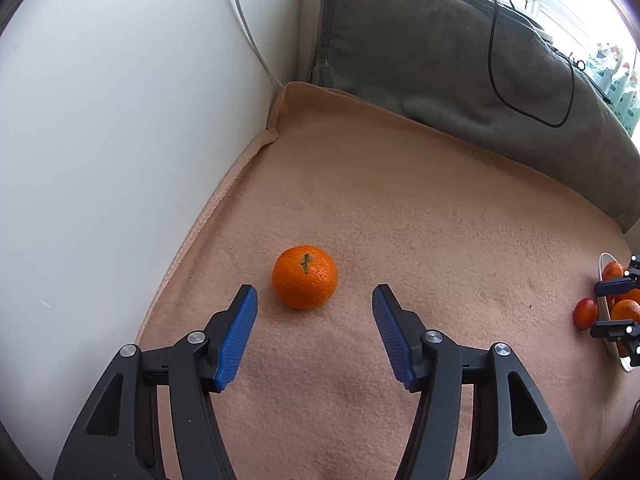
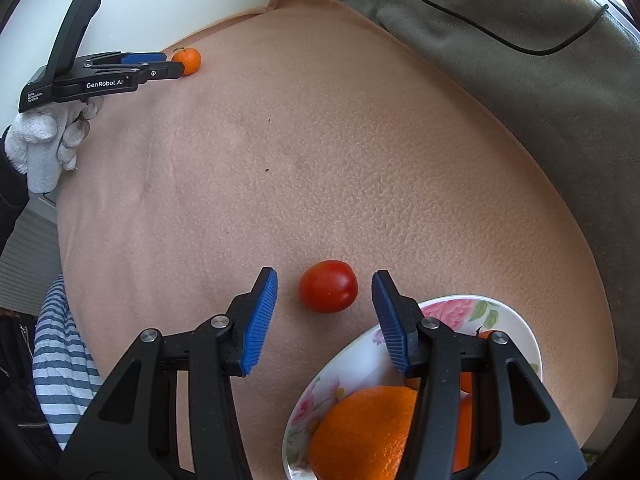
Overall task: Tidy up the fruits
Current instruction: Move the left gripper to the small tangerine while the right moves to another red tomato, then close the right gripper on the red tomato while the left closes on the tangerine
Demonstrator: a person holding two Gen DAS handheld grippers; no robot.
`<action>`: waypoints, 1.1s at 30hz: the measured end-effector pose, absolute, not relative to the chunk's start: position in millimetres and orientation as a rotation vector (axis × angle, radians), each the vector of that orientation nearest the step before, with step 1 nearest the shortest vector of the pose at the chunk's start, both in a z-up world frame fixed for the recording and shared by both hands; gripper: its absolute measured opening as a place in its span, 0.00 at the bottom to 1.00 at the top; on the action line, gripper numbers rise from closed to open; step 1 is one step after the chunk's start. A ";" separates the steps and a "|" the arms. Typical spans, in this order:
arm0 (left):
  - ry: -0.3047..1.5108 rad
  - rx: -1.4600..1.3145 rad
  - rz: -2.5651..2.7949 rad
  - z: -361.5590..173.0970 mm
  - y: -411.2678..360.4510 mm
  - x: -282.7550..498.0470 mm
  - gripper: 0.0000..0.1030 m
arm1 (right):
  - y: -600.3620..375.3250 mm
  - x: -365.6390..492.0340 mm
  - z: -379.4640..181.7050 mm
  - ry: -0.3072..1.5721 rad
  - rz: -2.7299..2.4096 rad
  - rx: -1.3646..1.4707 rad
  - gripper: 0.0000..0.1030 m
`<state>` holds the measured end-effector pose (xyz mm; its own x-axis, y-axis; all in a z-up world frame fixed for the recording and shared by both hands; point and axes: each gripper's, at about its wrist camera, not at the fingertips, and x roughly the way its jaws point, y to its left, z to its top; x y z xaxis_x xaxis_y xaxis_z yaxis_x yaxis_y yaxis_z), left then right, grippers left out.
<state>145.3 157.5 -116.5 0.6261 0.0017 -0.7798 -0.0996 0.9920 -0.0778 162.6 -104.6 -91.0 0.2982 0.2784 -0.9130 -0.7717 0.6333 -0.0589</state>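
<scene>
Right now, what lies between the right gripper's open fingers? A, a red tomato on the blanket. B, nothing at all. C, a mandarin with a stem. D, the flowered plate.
A: in the right wrist view the red tomato lies on the peach blanket between the right gripper's blue pads, untouched, beside the flowered plate.

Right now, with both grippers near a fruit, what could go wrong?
1. The small red tomato-like fruit lies free between the right gripper pads; it may roll on the soft peach blanket.
2. That gripper's right finger overhangs the flowered white plate and may knock it.
3. The round orange mandarin could roll from the left gripper.
</scene>
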 end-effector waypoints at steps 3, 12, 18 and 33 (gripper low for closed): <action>0.896 -0.125 0.062 -118.7 159.7 149.2 0.57 | -103.7 165.0 -93.5 1.056 0.745 -0.563 0.50; 0.915 -0.121 0.070 -130.5 160.5 158.5 0.51 | -93.0 165.1 -105.0 1.073 0.738 -0.633 0.36; 0.917 -0.107 0.066 -135.8 158.1 165.5 0.45 | -93.1 168.6 -106.6 1.081 0.735 -0.638 0.34; 0.885 -0.120 0.045 -137.2 157.7 163.7 0.34 | -97.5 163.1 -96.3 1.053 0.731 -0.588 0.34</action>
<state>163.7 157.7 -137.2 0.6327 -0.0106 -0.7743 -0.0883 0.9924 -0.0858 163.1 -97.5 -96.3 0.3056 0.2499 -0.9188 -0.7733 0.6281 -0.0864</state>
